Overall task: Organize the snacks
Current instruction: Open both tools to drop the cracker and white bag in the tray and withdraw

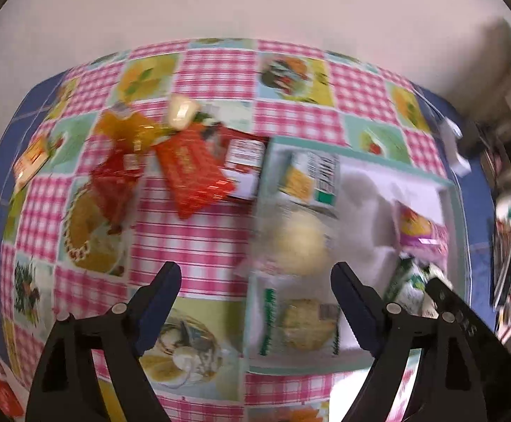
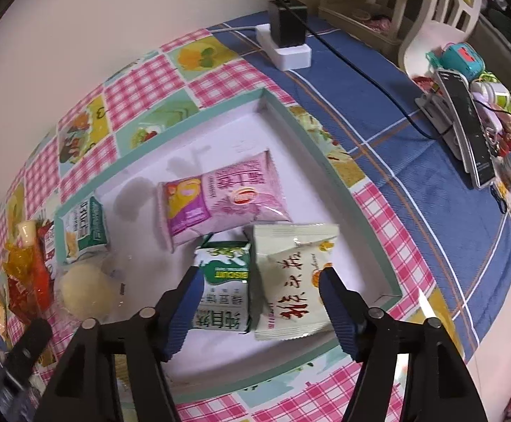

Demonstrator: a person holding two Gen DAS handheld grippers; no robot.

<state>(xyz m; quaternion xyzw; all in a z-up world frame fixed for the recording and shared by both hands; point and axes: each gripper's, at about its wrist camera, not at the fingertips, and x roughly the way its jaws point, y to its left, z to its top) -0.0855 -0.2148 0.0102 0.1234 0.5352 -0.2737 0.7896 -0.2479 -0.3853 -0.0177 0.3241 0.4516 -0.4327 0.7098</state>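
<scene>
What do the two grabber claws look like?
Both the left gripper and the right gripper look alike: black plastic arms joined by round silver pins, ending in pointed fingers. Their inner pads are dark blue and ridged.

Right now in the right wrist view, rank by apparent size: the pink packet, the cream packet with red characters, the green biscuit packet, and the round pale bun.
1. pink packet
2. cream packet with red characters, which looks nearly as big, though it lies closer to the camera, so unsure
3. green biscuit packet
4. round pale bun
</scene>
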